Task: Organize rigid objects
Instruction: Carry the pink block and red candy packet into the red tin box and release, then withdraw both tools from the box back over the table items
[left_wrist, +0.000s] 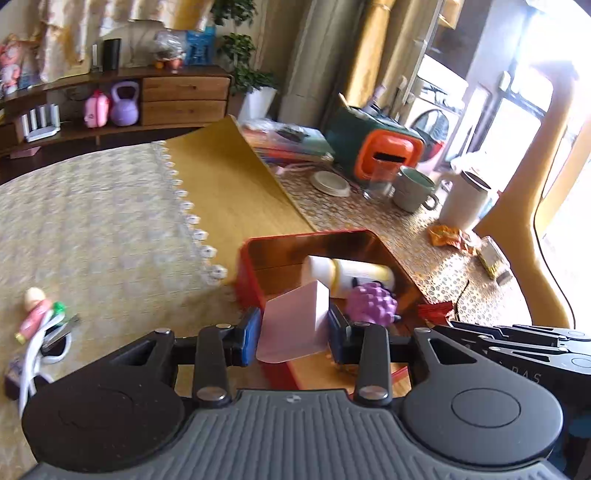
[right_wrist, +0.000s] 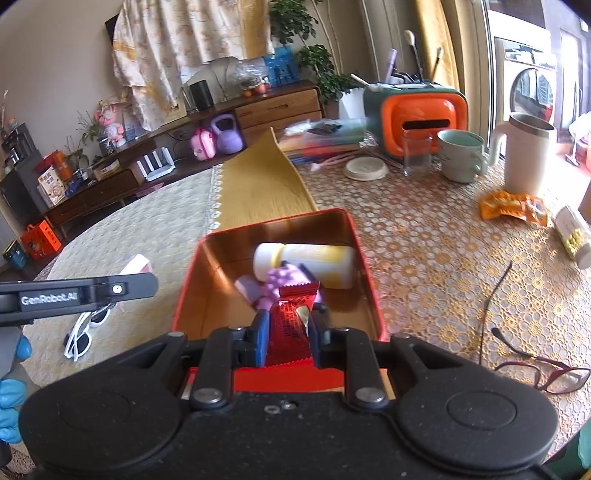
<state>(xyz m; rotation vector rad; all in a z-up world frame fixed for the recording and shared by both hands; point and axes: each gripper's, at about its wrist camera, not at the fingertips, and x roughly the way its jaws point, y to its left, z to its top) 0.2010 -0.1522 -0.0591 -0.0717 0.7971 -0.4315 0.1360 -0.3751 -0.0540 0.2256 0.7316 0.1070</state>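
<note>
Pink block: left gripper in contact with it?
Touching. The left wrist view shows the left gripper closed on the pink block, a blue pad pressed against each side, held over the red tin.

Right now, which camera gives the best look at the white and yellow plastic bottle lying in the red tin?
The right wrist view: the white and yellow plastic bottle shows nearly full length inside the red tin. In the left wrist view, the bottle appears smaller and partly behind the pink block.

"GenRobot.AI" is printed on the left tongs (right_wrist: 79, 293)
</note>
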